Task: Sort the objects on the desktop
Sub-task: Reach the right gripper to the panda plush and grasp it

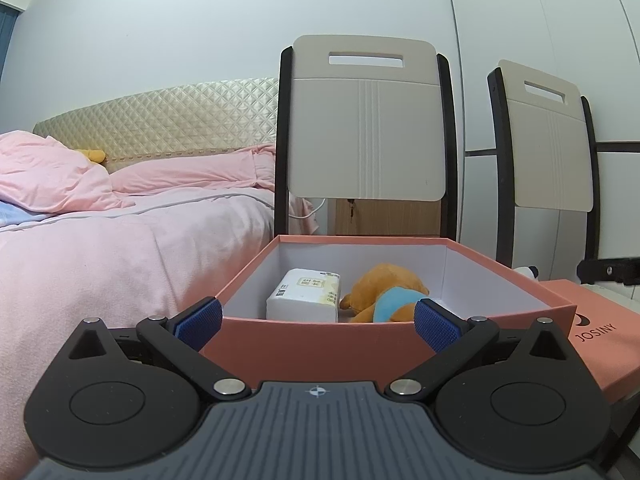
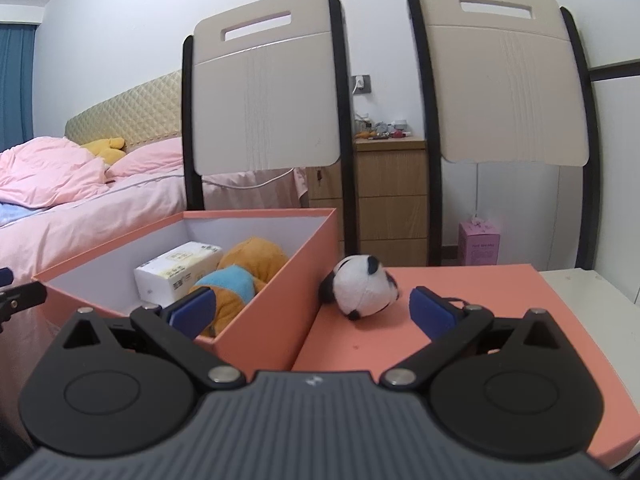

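An open salmon-pink box (image 1: 312, 340) (image 2: 264, 332) holds a white tissue pack (image 1: 306, 296) (image 2: 178, 270) and an orange plush toy with a blue shirt (image 1: 386, 294) (image 2: 240, 276). A small panda plush (image 2: 362, 286) lies on the box's pink lid (image 2: 460, 320) (image 1: 596, 336), right of the box; only its tip (image 1: 527, 271) shows in the left wrist view. My left gripper (image 1: 318, 326) is open in front of the box's near wall, holding nothing. My right gripper (image 2: 310, 312) is open, just short of the panda, straddling the box's right wall.
Two beige chairs with black frames (image 1: 366, 128) (image 2: 504, 80) stand behind the box. A bed with pink bedding (image 1: 112, 248) lies to the left. A wooden drawer unit (image 2: 388, 200) and a small pink carton (image 2: 479, 242) are behind. A white tabletop (image 2: 600, 308) shows right of the lid.
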